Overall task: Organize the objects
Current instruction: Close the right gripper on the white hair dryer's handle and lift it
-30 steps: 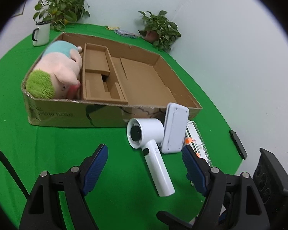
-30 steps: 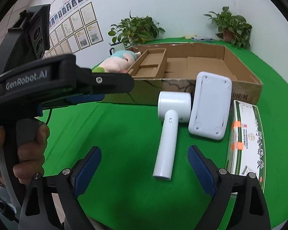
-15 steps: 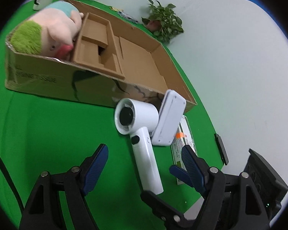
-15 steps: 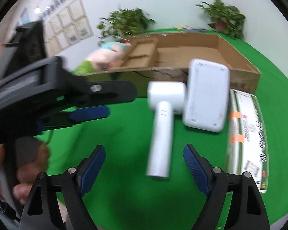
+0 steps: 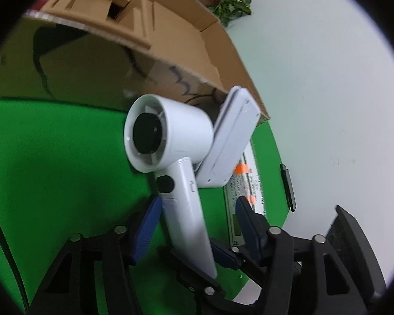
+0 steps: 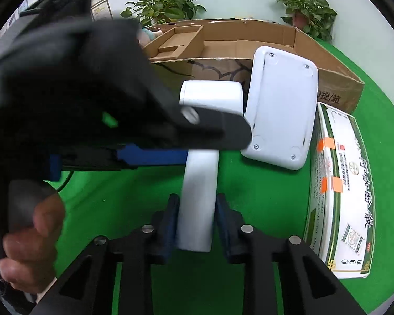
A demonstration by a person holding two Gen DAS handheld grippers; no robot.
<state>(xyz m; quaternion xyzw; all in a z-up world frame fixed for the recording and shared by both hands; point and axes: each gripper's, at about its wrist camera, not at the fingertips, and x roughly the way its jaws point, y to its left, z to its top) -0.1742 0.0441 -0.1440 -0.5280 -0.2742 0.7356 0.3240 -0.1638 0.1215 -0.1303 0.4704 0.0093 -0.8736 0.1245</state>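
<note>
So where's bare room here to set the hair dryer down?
Free: the flat right half of the cardboard box floor, and green cloth left of the hair dryer. Crowded: the white device and carton sit packed together right of it.

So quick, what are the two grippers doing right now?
Left gripper: closing around the hair dryer handle, not clamped.
Right gripper: closing, pads on that handle's end.

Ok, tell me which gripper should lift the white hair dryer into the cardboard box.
Right. The right gripper is closing squarely on the hair dryer handle's lower end, a pad on each side. The left gripper straddles the handle too, but skewed, one pad well clear. The cardboard box lies just beyond.
</note>
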